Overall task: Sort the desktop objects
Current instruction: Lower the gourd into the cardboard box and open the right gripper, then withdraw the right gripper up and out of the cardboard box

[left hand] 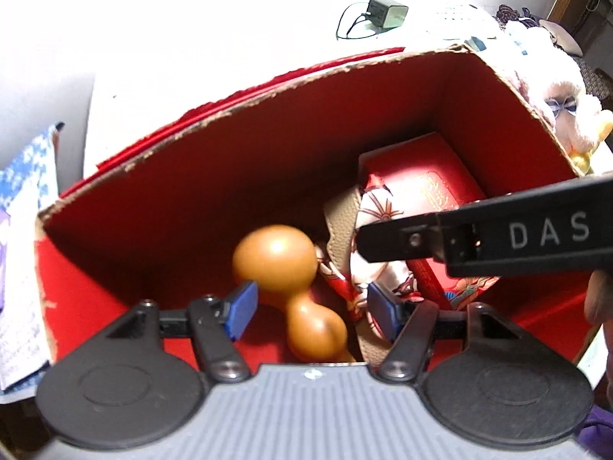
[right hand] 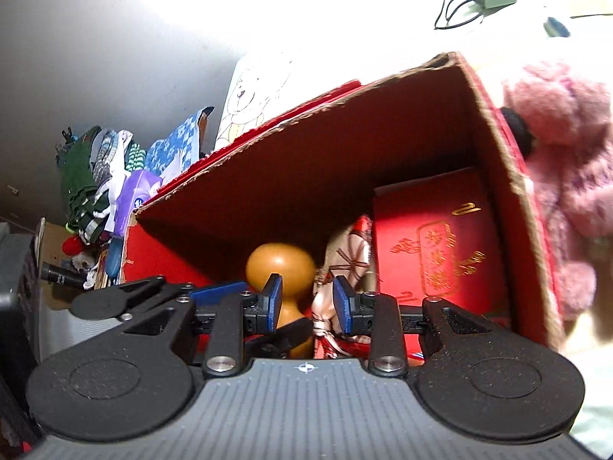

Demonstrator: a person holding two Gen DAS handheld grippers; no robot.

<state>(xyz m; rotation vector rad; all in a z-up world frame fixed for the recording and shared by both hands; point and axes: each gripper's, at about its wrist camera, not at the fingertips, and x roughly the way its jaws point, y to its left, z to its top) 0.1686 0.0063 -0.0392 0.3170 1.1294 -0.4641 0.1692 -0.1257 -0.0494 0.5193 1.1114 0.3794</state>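
Both grippers are hanging over the open red cardboard box [left hand: 268, 145]; the left gripper [left hand: 310, 308] is standing wide open, its blue pads on either side of the wooden gourd [left hand: 283, 268] without gripping it, as far as the view shows; the right gripper [right hand: 306, 303] is partly open and holding nothing, with the gourd just ahead of its left pad and the patterned fabric pouch [right hand: 345, 260] ahead of its right pad. Already lying inside the box, ahead of both tools: the gourd, the pouch and a red gift box with gold lettering [right hand: 433, 241]; sorting therefore appears well advanced. Outside the box, beyond its far wall, a charger with cable [left hand: 383, 13] is resting; to the right, a pink plush toy [right hand: 563, 161] is leaning against the wall; these probably remain to be sorted.
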